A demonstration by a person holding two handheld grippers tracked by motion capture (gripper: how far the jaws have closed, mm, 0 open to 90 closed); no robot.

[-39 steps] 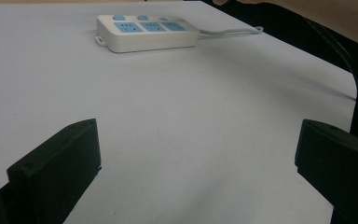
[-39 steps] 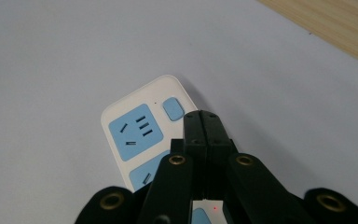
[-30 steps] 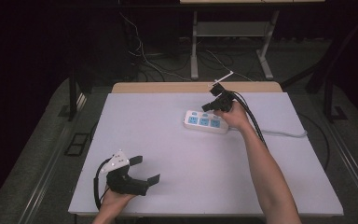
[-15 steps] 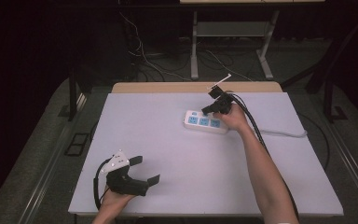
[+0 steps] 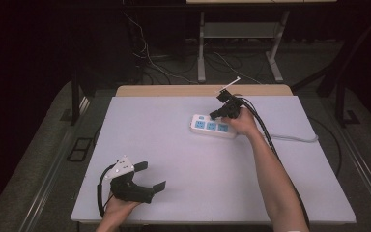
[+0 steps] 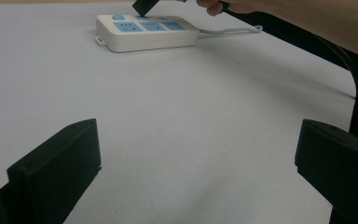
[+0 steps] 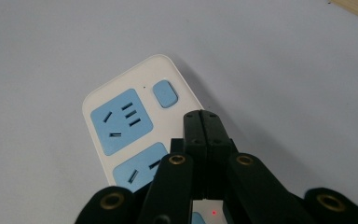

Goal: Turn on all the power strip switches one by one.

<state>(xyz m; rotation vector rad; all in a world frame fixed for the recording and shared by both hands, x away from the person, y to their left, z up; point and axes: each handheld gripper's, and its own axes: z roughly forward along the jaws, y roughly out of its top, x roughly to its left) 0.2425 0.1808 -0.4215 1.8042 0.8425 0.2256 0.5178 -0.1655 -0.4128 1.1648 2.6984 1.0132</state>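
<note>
Lying toward the far right of the pale counter (image 5: 183, 145), a white power strip (image 5: 213, 126) with blue socket faces sits directly beneath the right tool (image 5: 214, 114), which the right hand (image 5: 244, 121) holds tilted down over the strip's left end. Right gripper view: the right tool's (image 7: 206, 135) jaws are pressed flat together with nothing between them, their tips just above the strip's (image 7: 135, 121) top face, beside the blue rocker switch (image 7: 165, 94) and next to the first socket. Whether the tips actually touch the strip cannot be told. A small red light (image 7: 213, 213) glows low between the jaw arms.

The left tool (image 5: 149, 176), held in the left hand (image 5: 121, 205), rests near the front left corner of the counter, well apart from the strip, with its jaws spread wide and empty. Left gripper view: its two black jaws stand at either side of the frame with bare counter (image 6: 177, 140) between them; the strip (image 6: 147, 31) lies far ahead, and a dark jaw tip of the right tool (image 6: 144, 6) comes down over its nearer end.

A pale cord (image 5: 294, 138) leaves the strip's right end and runs toward the counter's right edge. Black cable (image 5: 265, 133) trails from the right tool along the forearm (image 5: 275, 179). Floor and cables beyond the counter are dim and hard to make out.
</note>
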